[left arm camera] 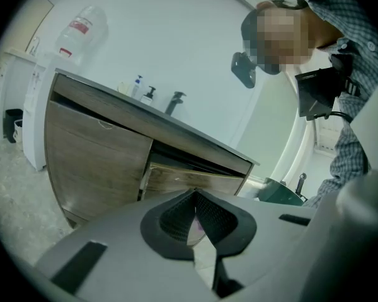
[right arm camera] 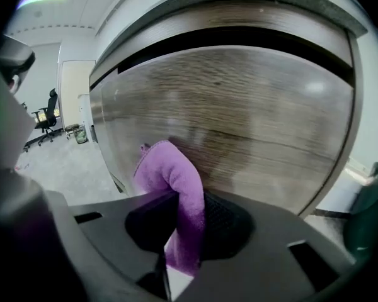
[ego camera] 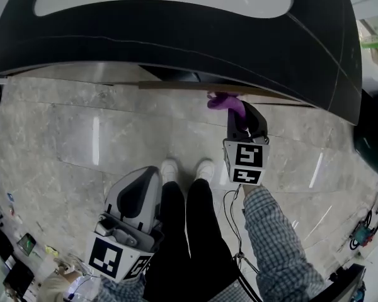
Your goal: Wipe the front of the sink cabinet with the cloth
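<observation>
Right gripper: jaws clamped on a plush purple cloth — its rounded fold bulges forward past the tips and a tail hangs below the pads. The fold meets, so far as the view shows, the flat grey-brown wood-grain cabinet front directly ahead of the jaws. Left gripper: ribbed black pads pressed together at the tips, nothing between them — held well apart from the cloth, cabinet ahead of it at a distance.
</observation>
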